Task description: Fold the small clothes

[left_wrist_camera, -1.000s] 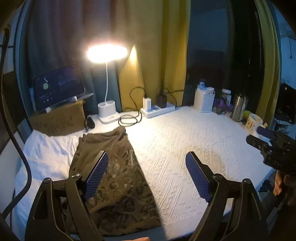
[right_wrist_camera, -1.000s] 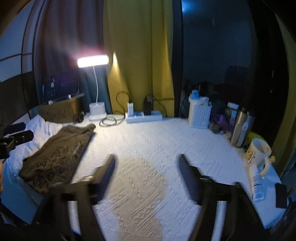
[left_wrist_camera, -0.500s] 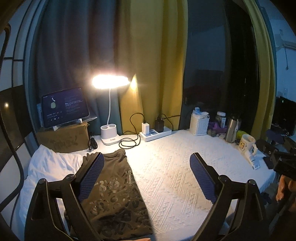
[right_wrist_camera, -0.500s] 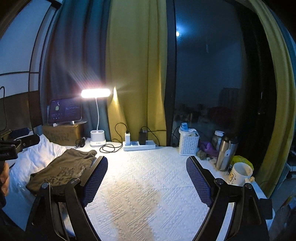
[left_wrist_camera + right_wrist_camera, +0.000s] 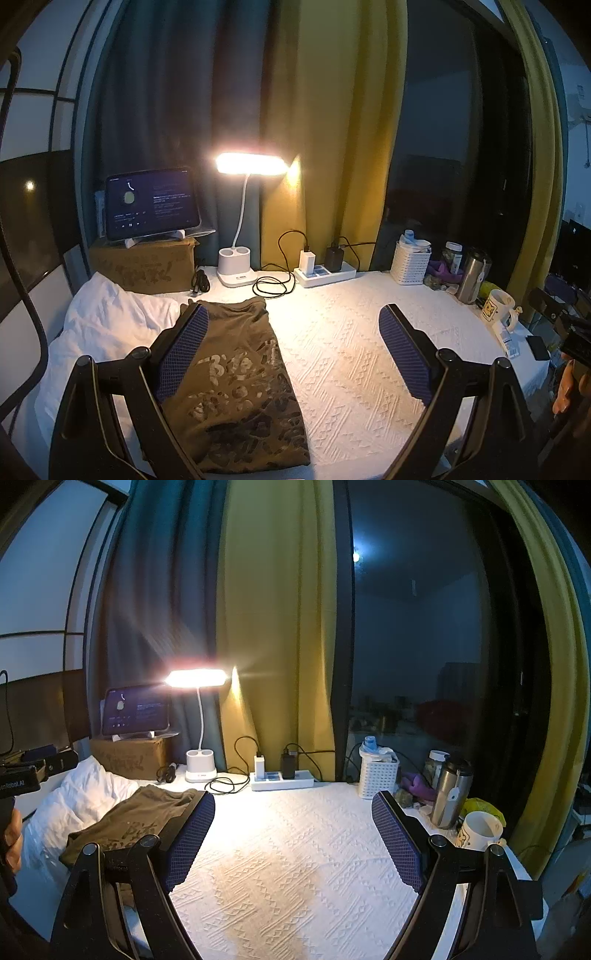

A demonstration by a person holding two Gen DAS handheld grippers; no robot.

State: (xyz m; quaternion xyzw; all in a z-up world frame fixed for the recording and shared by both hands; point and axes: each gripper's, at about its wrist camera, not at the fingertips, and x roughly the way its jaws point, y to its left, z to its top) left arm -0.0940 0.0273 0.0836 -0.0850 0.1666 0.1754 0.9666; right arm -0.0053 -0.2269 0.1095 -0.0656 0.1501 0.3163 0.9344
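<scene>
On white cloth [image 5: 351, 354], olive garment [image 5: 236, 387] (pale print) folded.

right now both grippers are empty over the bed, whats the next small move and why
Probably bring the left gripper down to the near hem of the olive shirt. Both jaws stand open and empty, the right gripper hangs over bare bedspread, and the shirt lies flat beneath the left.
</scene>
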